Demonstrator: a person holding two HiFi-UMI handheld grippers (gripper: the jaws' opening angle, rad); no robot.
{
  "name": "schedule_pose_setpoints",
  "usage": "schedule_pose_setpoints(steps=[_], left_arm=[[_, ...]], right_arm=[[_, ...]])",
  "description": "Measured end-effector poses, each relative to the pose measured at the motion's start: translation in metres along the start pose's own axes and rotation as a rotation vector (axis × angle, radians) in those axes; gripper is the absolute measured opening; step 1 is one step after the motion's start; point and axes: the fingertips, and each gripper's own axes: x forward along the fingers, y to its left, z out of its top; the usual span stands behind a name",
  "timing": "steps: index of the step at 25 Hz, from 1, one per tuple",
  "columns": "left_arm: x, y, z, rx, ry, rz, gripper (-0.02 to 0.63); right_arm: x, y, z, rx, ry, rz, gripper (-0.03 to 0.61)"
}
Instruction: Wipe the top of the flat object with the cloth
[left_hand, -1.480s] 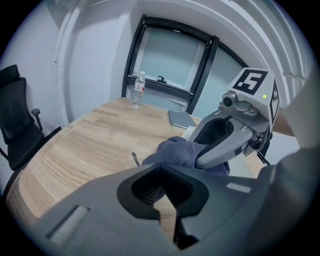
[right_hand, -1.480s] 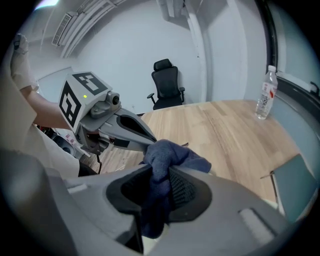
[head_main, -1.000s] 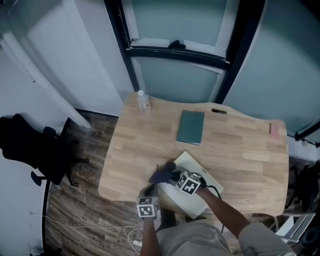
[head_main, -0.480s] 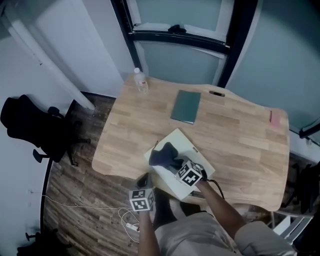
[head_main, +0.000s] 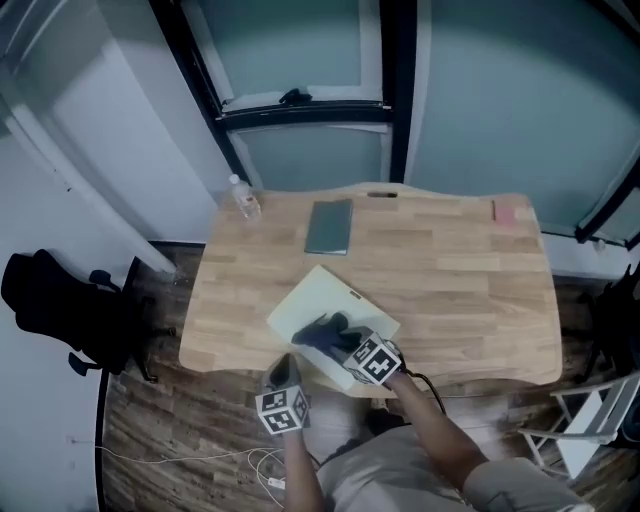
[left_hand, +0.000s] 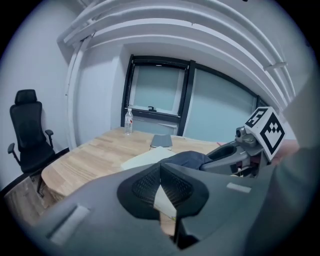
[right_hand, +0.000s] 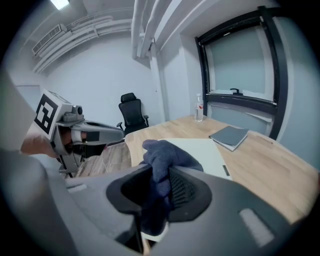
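The flat object is a cream board (head_main: 318, 298) lying askew on the wooden table (head_main: 450, 290) near its front edge. A dark blue cloth (head_main: 322, 332) rests on the near half of the board, and my right gripper (head_main: 345, 345) is shut on it. In the right gripper view the cloth (right_hand: 165, 155) bunches up between the jaws above the board (right_hand: 205, 150). My left gripper (head_main: 283, 375) is at the board's near edge, and in the left gripper view (left_hand: 161, 172) it is shut on a cream sliver of the board (left_hand: 142, 159).
A grey-green notebook (head_main: 330, 227) lies at the table's far middle. A water bottle (head_main: 242, 196) stands at the far left corner and a small pink thing (head_main: 503, 211) at the far right. A black office chair (head_main: 60, 300) stands left of the table, with cables (head_main: 250, 462) on the floor.
My right gripper has dragged the cloth from the board's near left corner over its surface. The left gripper stays at the near edge. The head camera has shifted.
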Motion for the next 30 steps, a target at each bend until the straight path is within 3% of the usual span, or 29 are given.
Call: schedule_pose_setpoints(steps=[5, 9, 11, 14, 17, 23, 30], left_arm=[[-0.041, -0.01, 0.015, -0.013, -0.047, -0.002, 0.008], [-0.078, -0.007, 0.014, -0.095, -0.111, 0.008, 0.008], [-0.099, -0.013, 0.003, -0.089, -0.138, -0.001, 0.008], [-0.125, -0.026, -0.026, -0.027, -0.143, -0.032, 0.008], [-0.134, -0.032, -0.039, 0.011, -0.129, -0.067, 0.008], [-0.151, -0.038, -0.029, 0.012, -0.218, -0.065, 0.008], [-0.152, -0.041, -0.035, 0.038, -0.172, -0.065, 0.008]], right_arm=[[-0.034, 0.028, 0.011, 0.06, -0.074, -0.068, 0.101], [-0.071, 0.044, 0.005, 0.27, -0.194, -0.21, 0.101], [-0.089, 0.059, -0.016, 0.342, -0.243, -0.259, 0.101], [-0.107, 0.081, -0.059, 0.299, -0.244, -0.312, 0.101], [-0.125, 0.077, -0.077, 0.304, -0.27, -0.377, 0.1], [-0.148, 0.074, -0.067, 0.28, -0.29, -0.436, 0.1], [-0.154, 0.089, -0.055, 0.188, -0.286, -0.433, 0.097]])
